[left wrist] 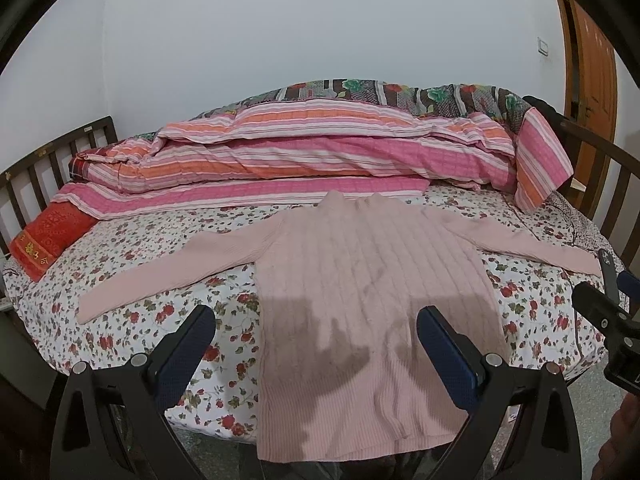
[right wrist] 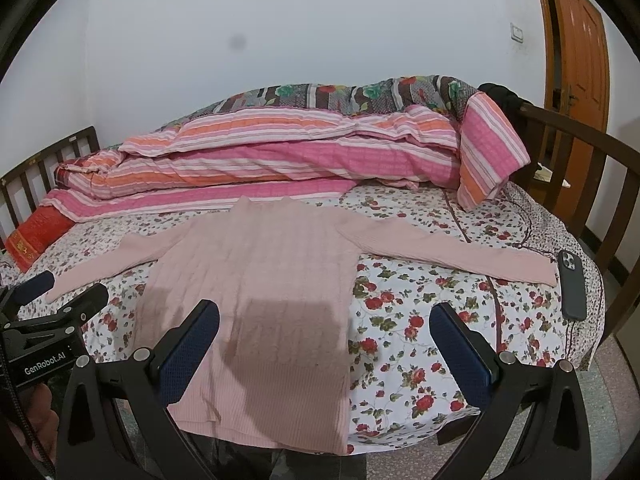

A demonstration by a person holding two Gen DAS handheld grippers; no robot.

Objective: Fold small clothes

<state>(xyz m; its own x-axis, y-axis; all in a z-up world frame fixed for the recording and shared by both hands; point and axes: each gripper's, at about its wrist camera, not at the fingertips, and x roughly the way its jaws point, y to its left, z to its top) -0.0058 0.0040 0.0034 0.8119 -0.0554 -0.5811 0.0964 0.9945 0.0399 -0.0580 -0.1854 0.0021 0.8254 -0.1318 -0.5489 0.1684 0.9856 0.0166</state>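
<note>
A pale pink ribbed sweater (left wrist: 360, 280) (right wrist: 256, 272) lies flat on the floral bed sheet, collar toward the wall, hem at the bed's near edge, both sleeves spread out sideways. My left gripper (left wrist: 316, 316) hovers open above the sweater's lower body, holding nothing. Over the sweater's right hem corner and the bare sheet beside it, my right gripper (right wrist: 324, 312) is open and holds nothing. The right gripper also shows at the right edge of the left wrist view, and the left gripper at the left edge of the right wrist view.
A bunched pink striped quilt (left wrist: 320, 148) (right wrist: 280, 152) fills the far side of the bed. A red pillow (left wrist: 48, 236) lies at the left. A dark phone (right wrist: 572, 284) rests beside the right sleeve cuff. Wooden rails (right wrist: 580, 168) bound both ends; a door (right wrist: 580, 40) stands right.
</note>
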